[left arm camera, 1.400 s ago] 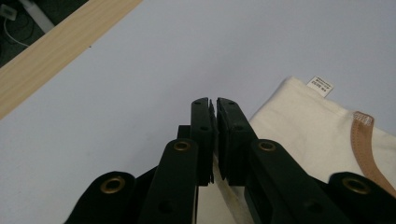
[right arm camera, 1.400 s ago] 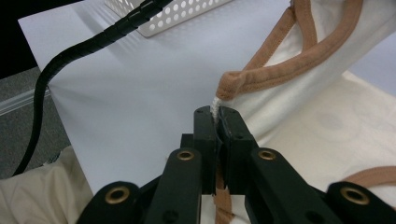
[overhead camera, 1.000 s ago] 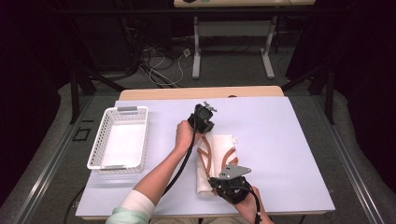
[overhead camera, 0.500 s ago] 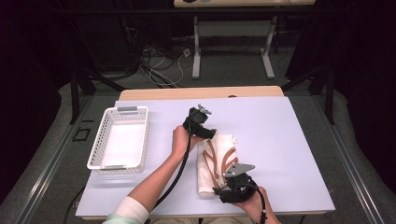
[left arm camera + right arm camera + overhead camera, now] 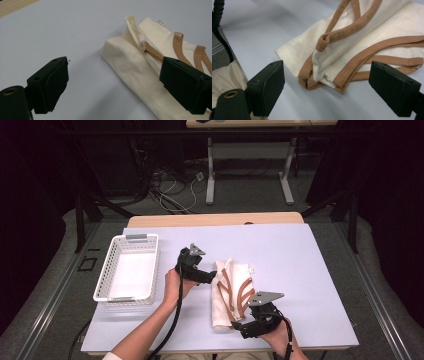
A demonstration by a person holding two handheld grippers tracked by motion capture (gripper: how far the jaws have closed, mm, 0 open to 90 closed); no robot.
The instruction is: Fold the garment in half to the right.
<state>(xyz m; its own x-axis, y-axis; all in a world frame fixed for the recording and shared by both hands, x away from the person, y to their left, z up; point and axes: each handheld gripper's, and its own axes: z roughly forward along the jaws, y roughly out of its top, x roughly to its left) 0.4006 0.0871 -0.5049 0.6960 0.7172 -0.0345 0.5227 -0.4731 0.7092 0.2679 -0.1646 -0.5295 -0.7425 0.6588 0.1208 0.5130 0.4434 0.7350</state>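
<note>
Folded cream garment (image 5: pixel 232 292) lies between left gripper (image 5: pixel 209 277) and right gripper (image 5: pixel 239 326), both just opened wide, holding nothing; left gripper view reveals its label (image 5: pixel 160 22)

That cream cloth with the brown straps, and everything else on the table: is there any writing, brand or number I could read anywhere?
Small white tag on the far edge of the cream cloth: dark print, too small and blurred to read.
White basket: no writing to be seen.
Left gripper and right gripper: no label shows on the black fingers.
No other text or sign can be made out.
</note>
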